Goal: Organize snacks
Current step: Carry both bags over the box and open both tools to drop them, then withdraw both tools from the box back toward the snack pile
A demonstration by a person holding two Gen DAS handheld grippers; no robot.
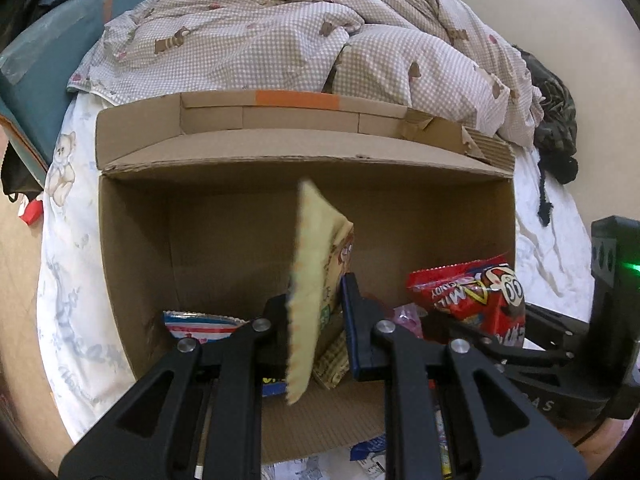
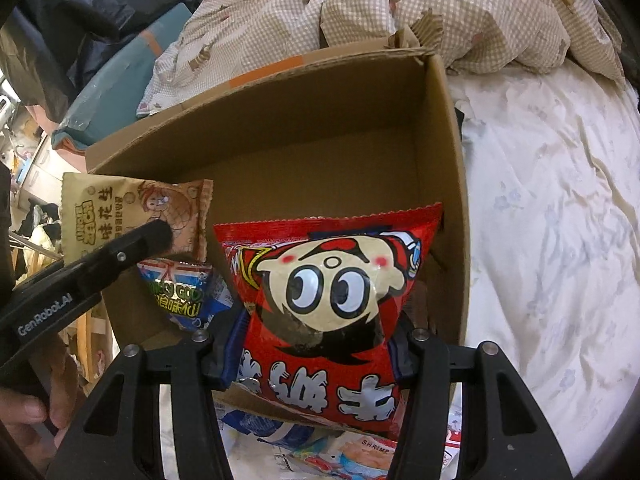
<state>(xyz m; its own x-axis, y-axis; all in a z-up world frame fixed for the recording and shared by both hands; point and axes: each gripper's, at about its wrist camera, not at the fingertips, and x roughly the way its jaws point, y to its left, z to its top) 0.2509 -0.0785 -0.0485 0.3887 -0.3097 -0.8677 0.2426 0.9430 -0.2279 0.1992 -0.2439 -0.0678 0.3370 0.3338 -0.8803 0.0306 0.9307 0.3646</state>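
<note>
An open cardboard box (image 1: 136,248) lies on the bed, its mouth toward me; it also shows in the right wrist view (image 2: 320,128). My left gripper (image 1: 316,312) is shut on a pale yellow snack packet (image 1: 312,264), held edge-on at the box mouth; the same packet (image 2: 120,212) shows at left in the right wrist view. My right gripper (image 2: 316,344) is shut on a red milk candy bag (image 2: 336,288) with a cartoon face, held at the box's right side; it also shows in the left wrist view (image 1: 472,296). A blue and white snack pack (image 2: 184,296) lies inside the box.
A checked quilt (image 1: 280,32) is heaped behind the box. White bed sheet (image 2: 552,220) spreads to the right. Loose snack packs (image 2: 320,452) lie in front of the box. Teal cushions (image 1: 52,64) stand at the far left.
</note>
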